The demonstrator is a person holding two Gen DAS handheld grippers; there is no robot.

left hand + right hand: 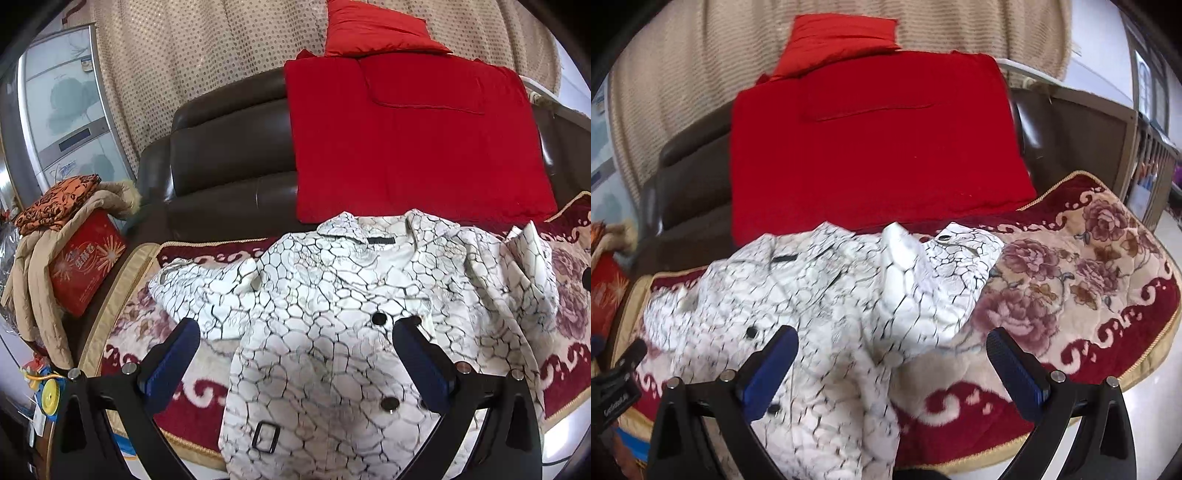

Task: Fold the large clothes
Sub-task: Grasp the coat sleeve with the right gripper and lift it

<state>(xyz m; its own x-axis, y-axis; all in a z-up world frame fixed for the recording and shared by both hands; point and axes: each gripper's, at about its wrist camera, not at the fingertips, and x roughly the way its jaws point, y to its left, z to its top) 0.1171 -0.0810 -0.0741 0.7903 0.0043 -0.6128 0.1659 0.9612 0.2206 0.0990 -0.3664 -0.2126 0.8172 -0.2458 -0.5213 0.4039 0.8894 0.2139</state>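
Observation:
A white coat with a black crackle pattern [332,325] lies front up on the floral sofa cover [155,332], collar toward the backrest, black buttons and a belt buckle [266,437] showing. Its sleeves lie bunched at both sides. My left gripper [299,332] is open above the coat's front, holding nothing. In the right wrist view the coat [812,302] fills the left and middle, with its right sleeve [934,280] folded up in a heap. My right gripper [890,339] is open above that sleeve's lower edge, holding nothing.
A red folded blanket [406,140] and red pillow [373,29] lean on the dark leather backrest [229,155]. At the left stand a red box [85,262], a beige jacket [33,273] and an orange cloth [59,203]. Bare floral cover [1082,273] lies right of the coat.

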